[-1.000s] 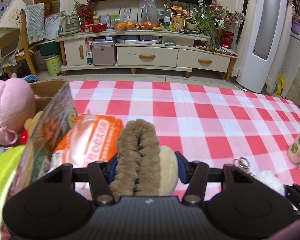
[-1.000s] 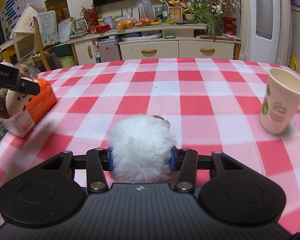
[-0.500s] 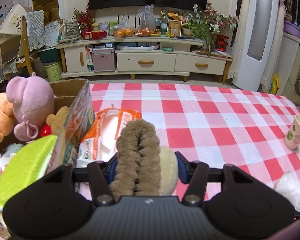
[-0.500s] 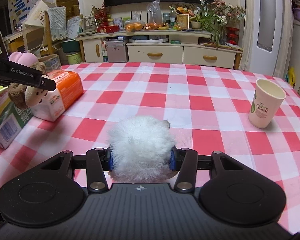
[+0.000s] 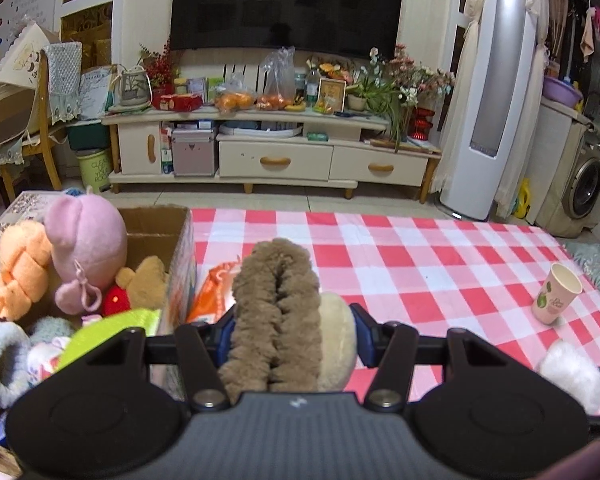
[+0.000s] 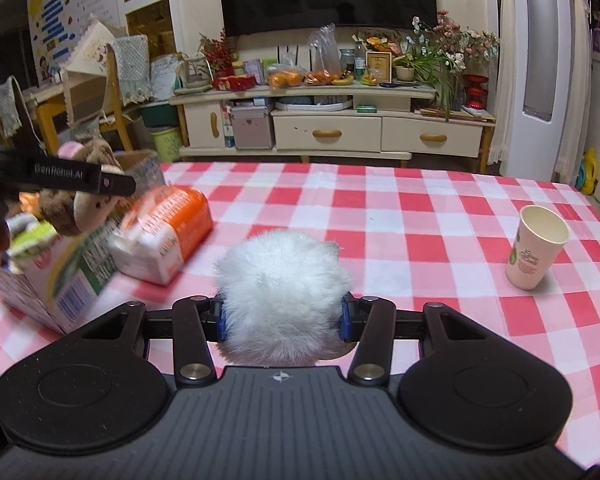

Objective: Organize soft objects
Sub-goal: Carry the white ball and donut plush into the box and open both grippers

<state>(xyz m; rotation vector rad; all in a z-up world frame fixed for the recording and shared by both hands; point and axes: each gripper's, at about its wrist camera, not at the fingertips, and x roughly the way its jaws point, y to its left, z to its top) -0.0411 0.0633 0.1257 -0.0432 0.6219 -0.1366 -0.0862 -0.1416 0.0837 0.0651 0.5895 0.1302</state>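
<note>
My left gripper (image 5: 290,332) is shut on a brown and cream plush toy (image 5: 276,312), held above the table beside a cardboard box (image 5: 156,224) at the left. The box holds several soft toys, among them a pink plush (image 5: 86,244) and an orange one (image 5: 20,268). My right gripper (image 6: 282,316) is shut on a white fluffy ball (image 6: 280,292), held above the red-checked tablecloth (image 6: 380,216). The left gripper with its brown toy (image 6: 74,204) shows at the left of the right wrist view. The white ball also shows in the left wrist view (image 5: 572,372).
An orange and white packet (image 6: 168,232) lies on the table next to the box (image 6: 60,276). A paper cup (image 6: 538,246) stands at the right. A TV cabinet (image 5: 268,148) and a chair (image 5: 28,120) stand beyond the table's far edge.
Both grippers have risen and drawn back, each still holding its toy. The left one has moved toward the box, so more of the box's contents shows.
</note>
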